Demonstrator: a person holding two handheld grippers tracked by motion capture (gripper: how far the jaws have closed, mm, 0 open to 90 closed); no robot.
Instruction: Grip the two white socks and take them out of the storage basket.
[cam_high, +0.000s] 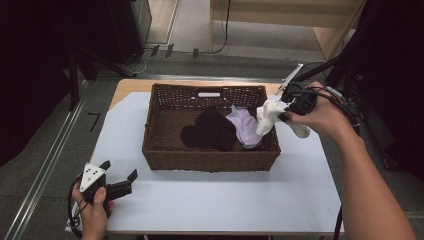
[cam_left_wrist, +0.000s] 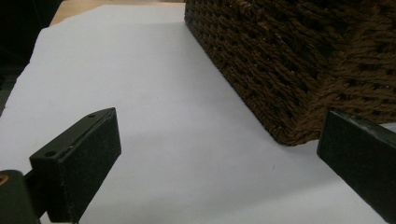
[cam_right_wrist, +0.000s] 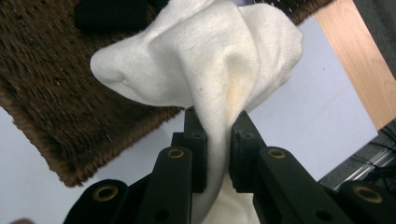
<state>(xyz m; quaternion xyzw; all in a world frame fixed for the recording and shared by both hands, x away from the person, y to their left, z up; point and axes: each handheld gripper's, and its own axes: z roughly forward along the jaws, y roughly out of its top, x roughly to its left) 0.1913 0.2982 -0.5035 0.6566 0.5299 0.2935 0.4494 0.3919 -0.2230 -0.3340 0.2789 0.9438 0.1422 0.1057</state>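
A white sock (cam_high: 267, 117) (cam_right_wrist: 210, 65) hangs above the right rim of a brown wicker basket (cam_high: 162, 150) (cam_right_wrist: 51, 93), pinched in my right gripper (cam_high: 284, 114) (cam_right_wrist: 217, 128), which is shut on it. Inside the basket lie a black garment (cam_high: 210, 130) and a pale lilac one (cam_high: 244, 127). My left gripper (cam_high: 119, 175) (cam_left_wrist: 219, 154) is open near the table's front left corner, nothing between its jaws, with the basket's near corner (cam_left_wrist: 299, 126) just ahead of it.
The basket stands on a white sheet (cam_high: 225, 195) over a wooden table (cam_high: 130, 85). Dark stands and cables flank the table on both sides. Bare sheet lies in front of the basket and to its left.
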